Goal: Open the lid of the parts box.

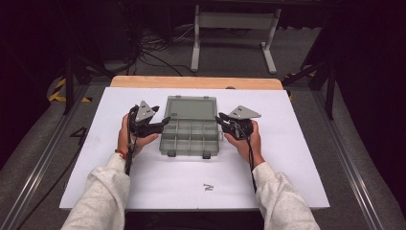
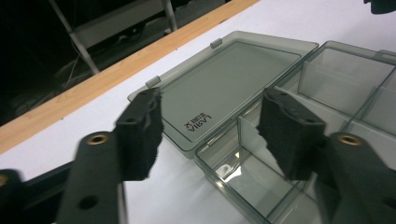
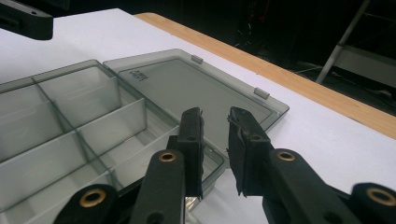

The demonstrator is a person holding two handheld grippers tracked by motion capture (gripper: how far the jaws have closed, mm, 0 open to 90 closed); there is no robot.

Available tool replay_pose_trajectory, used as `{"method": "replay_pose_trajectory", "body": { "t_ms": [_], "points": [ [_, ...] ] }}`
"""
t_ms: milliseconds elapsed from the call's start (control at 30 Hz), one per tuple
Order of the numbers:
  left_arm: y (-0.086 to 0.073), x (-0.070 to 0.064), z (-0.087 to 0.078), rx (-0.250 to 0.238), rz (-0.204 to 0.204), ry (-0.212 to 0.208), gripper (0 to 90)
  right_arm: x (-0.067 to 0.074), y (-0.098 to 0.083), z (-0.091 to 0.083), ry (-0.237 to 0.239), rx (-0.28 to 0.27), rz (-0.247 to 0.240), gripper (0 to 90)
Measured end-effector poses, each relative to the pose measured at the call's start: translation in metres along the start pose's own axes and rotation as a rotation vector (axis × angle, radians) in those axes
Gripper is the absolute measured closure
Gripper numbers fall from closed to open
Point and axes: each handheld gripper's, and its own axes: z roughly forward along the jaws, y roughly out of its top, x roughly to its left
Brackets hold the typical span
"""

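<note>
- Grippers flanked a smoky-grey compartment organiser box (image 1: 190, 137) at the middle of a white table (image 1: 287, 172), its lid (image 1: 190, 107) folded flat on the far side and its tray compartments empty.
- Left gripper (image 1: 163, 122) stood at the box's left edge, by the hinge line; in the left gripper view its jaws were spread wide, one over the bare table and one over the tray's corner compartment, with nothing pinched between them.
- Right gripper (image 1: 221, 118) sat at the box's right edge; in the right gripper view its jaws stood a narrow gap apart above the tray's corner, with no pad on the plastic.
- Work in hand appeared to be handling the lid, which lay fully open with its two latch tabs (image 3: 261, 93) on the outer edge.
- To do it well, each gripper would likely need a square hold on the lid's thin rim on its own side, level with the other, so the panel swung on its hinge without twisting.
- Light tray could skid on the smooth table, so a slow, even motion seemed wise.
</note>
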Motion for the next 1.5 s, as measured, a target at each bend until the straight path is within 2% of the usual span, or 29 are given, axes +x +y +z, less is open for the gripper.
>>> {"method": "replay_pose_trajectory", "body": {
  "t_ms": [467,700,967,1233,1333,1500],
  "points": [
    [-0.008,-0.014,-0.019,-0.017,0.069,-0.025,24.4,0.011,-0.003,-0.018,0.024,-0.027,-0.044,63.1],
    [-0.014,-0.017,-0.027,-0.023,0.079,-0.037,18.2,0.013,-0.007,-0.028,0.04,-0.028,-0.058,51.8],
    [-0.021,-0.023,-0.04,-0.035,0.091,-0.055,15.0,0.016,-0.011,-0.042,0.052,-0.027,-0.098,38.1],
    [-0.029,-0.029,-0.051,-0.035,0.107,-0.066,11.0,0.017,-0.017,-0.053,0.071,-0.031,-0.113,26.5],
    [-0.031,-0.03,-0.054,-0.033,0.111,-0.067,9.9,0.019,-0.019,-0.056,0.062,-0.024,-0.118,18.9],
    [-0.035,-0.032,-0.06,-0.041,0.118,-0.084,7.7,0.019,-0.023,-0.06,0.054,-0.021,-0.124,12.1]
  ]
}}
